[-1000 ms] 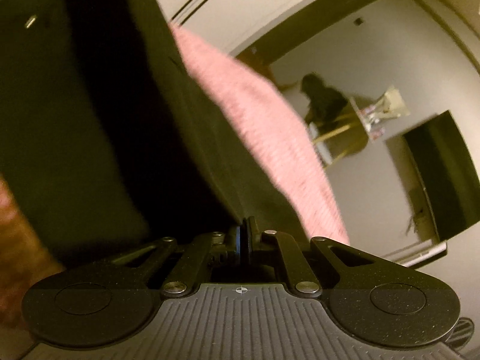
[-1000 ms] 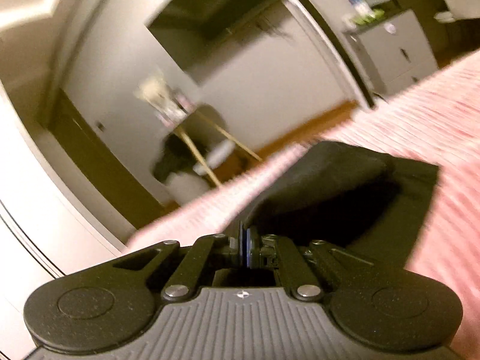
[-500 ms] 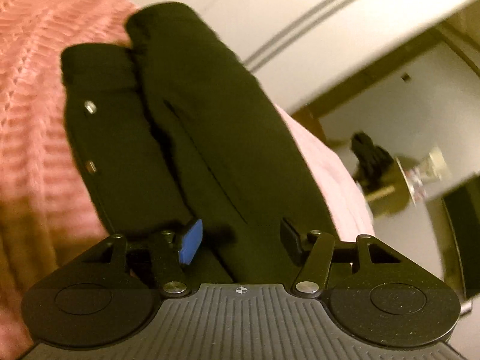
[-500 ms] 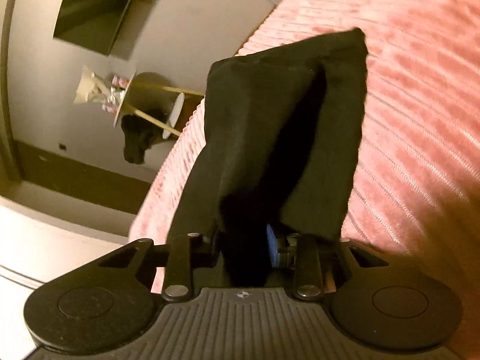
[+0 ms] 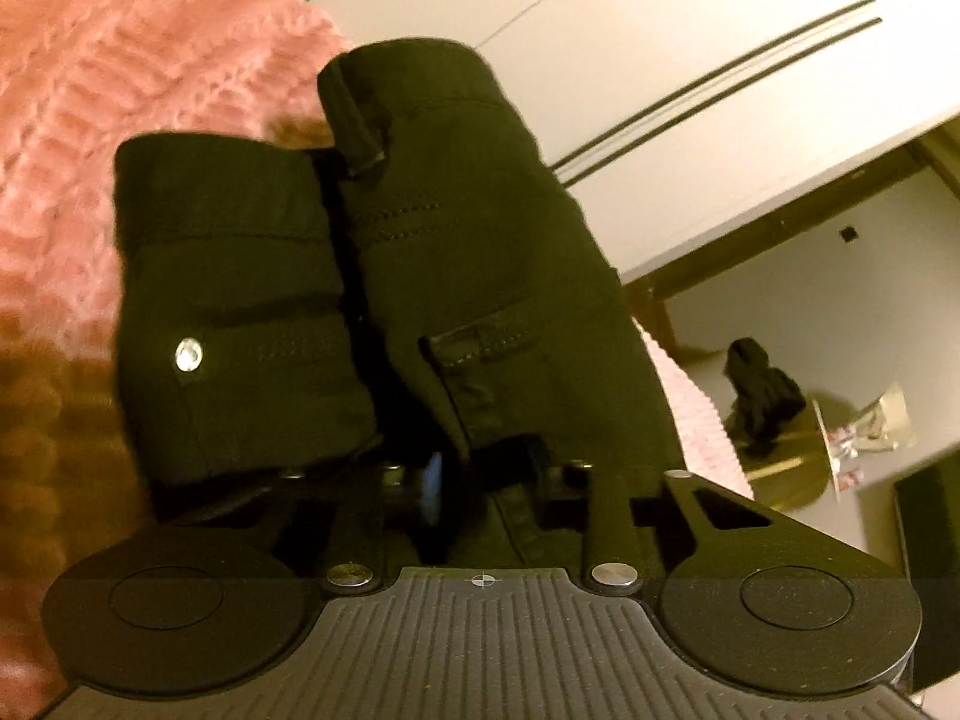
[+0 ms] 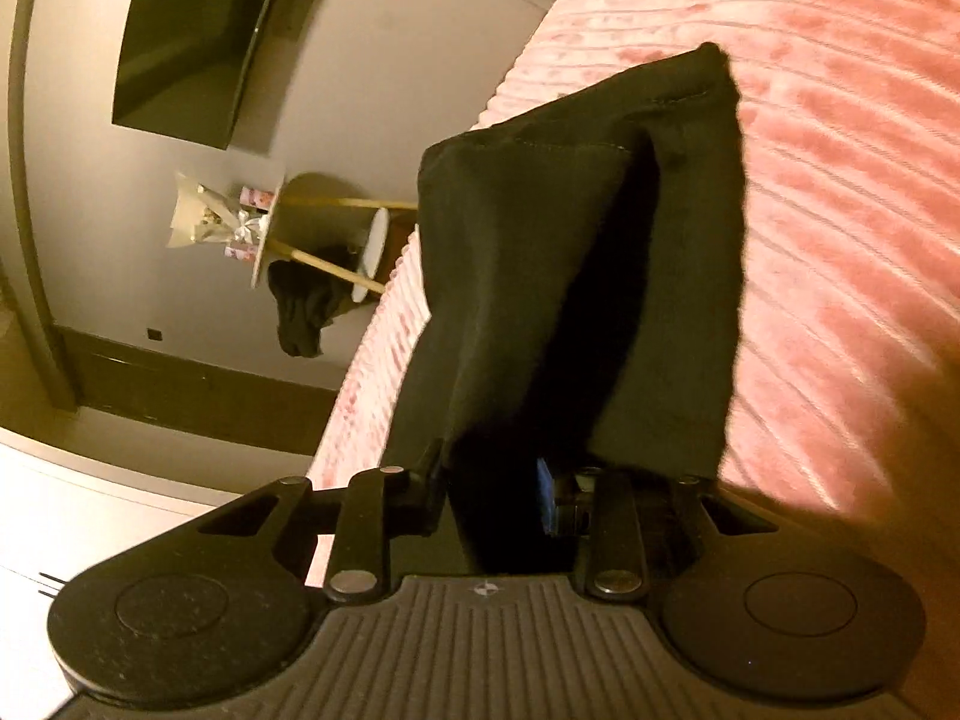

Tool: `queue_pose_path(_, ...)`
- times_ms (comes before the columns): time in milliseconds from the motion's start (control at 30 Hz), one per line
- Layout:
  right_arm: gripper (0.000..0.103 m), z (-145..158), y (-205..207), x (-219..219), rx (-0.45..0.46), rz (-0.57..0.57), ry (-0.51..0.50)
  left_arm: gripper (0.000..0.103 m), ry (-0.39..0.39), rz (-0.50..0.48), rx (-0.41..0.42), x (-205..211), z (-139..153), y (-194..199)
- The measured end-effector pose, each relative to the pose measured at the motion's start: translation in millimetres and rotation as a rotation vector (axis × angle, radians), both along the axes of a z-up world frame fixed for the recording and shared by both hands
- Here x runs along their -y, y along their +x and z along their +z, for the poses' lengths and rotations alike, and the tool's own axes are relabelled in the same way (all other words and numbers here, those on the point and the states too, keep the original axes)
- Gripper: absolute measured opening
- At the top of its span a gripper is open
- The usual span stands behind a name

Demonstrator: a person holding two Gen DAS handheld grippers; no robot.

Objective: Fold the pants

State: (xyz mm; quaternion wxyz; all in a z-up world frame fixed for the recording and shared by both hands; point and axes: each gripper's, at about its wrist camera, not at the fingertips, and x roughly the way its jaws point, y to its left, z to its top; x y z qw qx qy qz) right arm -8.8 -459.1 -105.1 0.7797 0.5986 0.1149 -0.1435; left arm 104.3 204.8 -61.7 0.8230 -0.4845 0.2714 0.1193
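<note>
Lying between the parted fingers of the left gripper (image 5: pixel 483 480) and the right gripper (image 6: pixel 492 489), the black pants (image 5: pixel 420 312) rest folded on a pink ribbed blanket (image 6: pixel 840 180); neither gripper pinches the cloth. Beyond stand a small round table (image 6: pixel 324 228), a wall television (image 6: pixel 192 36) and white walls.

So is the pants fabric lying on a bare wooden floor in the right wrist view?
No, the black pants rest on a pink ribbed blanket.
</note>
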Motion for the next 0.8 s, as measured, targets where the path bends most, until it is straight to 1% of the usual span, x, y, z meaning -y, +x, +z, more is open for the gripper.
queue_pose_path(33,0.029,0.3,1.3,1.4,0.016,-0.002,0.007,0.019,0.007,-0.002,0.006,0.9,2.6,-0.9)
queue_pose_path(67,0.019,1.0,0.8,2.2,0.024,-0.007,0.008,0.016,0.009,-0.006,0.016,-2.9,1.0,-5.5)
queue_pose_path(100,0.014,2.8,1.0,2.6,0.035,-0.013,-0.005,0.013,0.013,-0.010,0.026,-3.0,5.0,-8.4)
queue_pose_path(133,0.011,4.4,1.2,2.1,0.038,-0.016,-0.023,0.012,0.022,-0.013,0.036,-2.6,6.5,-19.5)
queue_pose_path(200,0.011,9.0,3.1,0.0,0.033,-0.014,-0.062,0.011,0.041,-0.026,0.071,-0.8,19.3,-30.6)
queue_pose_path(233,0.012,12.6,5.4,-0.9,0.021,-0.008,-0.084,0.011,0.050,-0.035,0.092,-0.6,26.1,-35.3)
queue_pose_path(267,0.015,16.7,8.9,-1.1,0.000,0.001,-0.108,0.011,0.058,-0.041,0.106,-0.7,32.3,-36.6)
queue_pose_path(333,0.019,21.4,15.6,2.2,-0.018,0.006,-0.134,0.011,0.068,-0.054,0.115,0.5,40.1,-41.0)
queue_pose_path(367,0.019,22.5,19.1,5.3,-0.026,0.003,-0.133,0.011,0.070,-0.055,0.110,2.1,41.3,-41.9)
queue_pose_path(400,0.018,23.2,21.9,8.2,-0.032,0.002,-0.130,0.011,0.071,-0.058,0.106,2.1,42.7,-42.9)
queue_pose_path(433,0.011,27.1,25.1,10.7,-0.046,-0.001,-0.139,0.011,0.066,-0.059,0.106,1.4,44.0,-43.5)
queue_pose_path(467,0.004,34.9,27.3,10.9,-0.069,-0.002,-0.171,0.011,0.058,-0.058,0.110,1.0,47.3,-46.5)
queue_pose_path(500,0.004,48.9,28.1,9.1,-0.087,-0.002,-0.243,0.011,0.055,-0.061,0.126,0.2,51.4,-48.9)
queue_pose_path(533,0.004,63.5,25.8,5.8,-0.072,0.002,-0.322,0.011,0.062,-0.069,0.146,2.1,56.2,-49.4)
queue_pose_path(600,0.003,90.0,15.3,0.9,-0.007,0.008,-0.457,0.011,0.095,-0.089,0.181,4.8,64.3,-60.1)
queue_pose_path(633,0.004,101.3,7.1,-0.4,0.020,0.007,-0.524,0.011,0.108,-0.092,0.191,5.2,65.5,-66.9)
queue_pose_path(667,0.004,106.6,-0.3,-0.9,0.034,0.002,-0.574,0.011,0.118,-0.093,0.191,4.7,63.3,-73.8)
queue_pose_path(700,0.004,107.9,-7.9,-1.6,0.031,-0.002,-0.632,0.011,0.123,-0.088,0.173,3.8,58.6,-81.2)
queue_pose_path(733,0.005,104.7,-11.1,-2.4,-0.001,0.001,-0.681,0.013,0.126,-0.081,0.137,2.8,50.1,-87.6)
queue_pose_path(767,0.009,97.6,-10.4,-3.0,-0.058,0.010,-0.721,0.014,0.136,-0.085,0.081,2.9,39.7,-91.0)
queue_pose_path(800,0.013,87.5,-6.9,-1.8,-0.134,0.026,-0.742,0.016,0.146,-0.096,0.020,3.1,29.6,-91.4)
